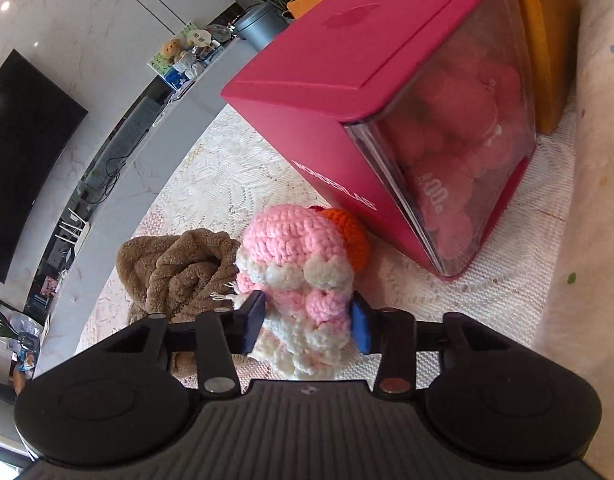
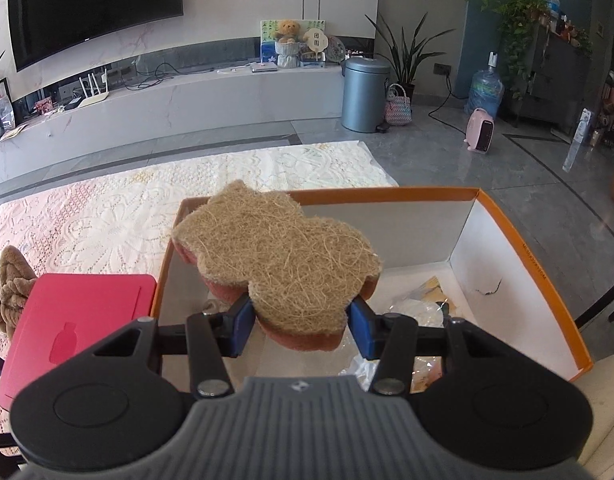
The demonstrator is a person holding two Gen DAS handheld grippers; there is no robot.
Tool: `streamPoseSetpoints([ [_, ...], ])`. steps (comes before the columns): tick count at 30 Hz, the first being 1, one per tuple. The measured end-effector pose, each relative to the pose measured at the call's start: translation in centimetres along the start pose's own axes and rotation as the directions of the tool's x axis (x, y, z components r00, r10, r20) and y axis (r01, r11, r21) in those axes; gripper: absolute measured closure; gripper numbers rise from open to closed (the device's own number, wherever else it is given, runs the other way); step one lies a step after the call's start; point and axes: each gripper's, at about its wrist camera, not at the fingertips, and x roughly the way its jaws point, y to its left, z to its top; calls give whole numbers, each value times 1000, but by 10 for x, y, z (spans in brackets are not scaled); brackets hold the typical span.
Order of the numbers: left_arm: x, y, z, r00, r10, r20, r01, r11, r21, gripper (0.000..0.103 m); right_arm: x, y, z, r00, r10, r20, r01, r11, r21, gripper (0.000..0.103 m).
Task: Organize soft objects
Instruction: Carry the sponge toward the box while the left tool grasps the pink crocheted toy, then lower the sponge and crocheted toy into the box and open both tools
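The left gripper [image 1: 305, 322] clamped the pink-and-white crocheted doll [image 1: 303, 276]; the right gripper [image 2: 301, 322] pinched a brown fibre-topped flower-shaped sponge [image 2: 279, 260] above the orange-rimmed cardboard box [image 2: 519, 240]

White capitals on the side panel of the pink box [image 1: 339, 120], at about six o'clock of that face, read roughly "WONDERLAB" (seen upside down); pale figures like "400" show through its clear window [image 1: 459, 140] at seven o'clock; small print on the orange box rim [image 2: 531, 256] is illegible.
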Motion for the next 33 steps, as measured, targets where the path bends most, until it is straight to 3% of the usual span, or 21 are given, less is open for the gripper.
streamPoseSetpoints([
  [4,-9,4,1,1000,12,13,-11,999,-31,74,4,-2,1,1000,-1,-10,1,1000,1,53],
  [12,-58,45,15,996,53,76,-35,976,-213,77,-4,-7,6,1000,6,11,-6,1000,14,52],
  [18,-107,77,56,981,27,194,34,953,-302,77,-15,-19,8,999,21,31,-22,1000,10,52],
  [26,-108,66,145,936,-127,327,204,956,-213,77,-12,-49,18,1000,-1,17,1,1000,-6,52],
  [29,-93,55,176,923,-200,330,266,949,-168,77,-2,-63,22,1000,-13,-12,13,1000,-10,52],
  [33,-63,29,203,917,-271,294,311,945,-100,77,18,-75,28,999,-28,-45,26,999,-45,52],
])
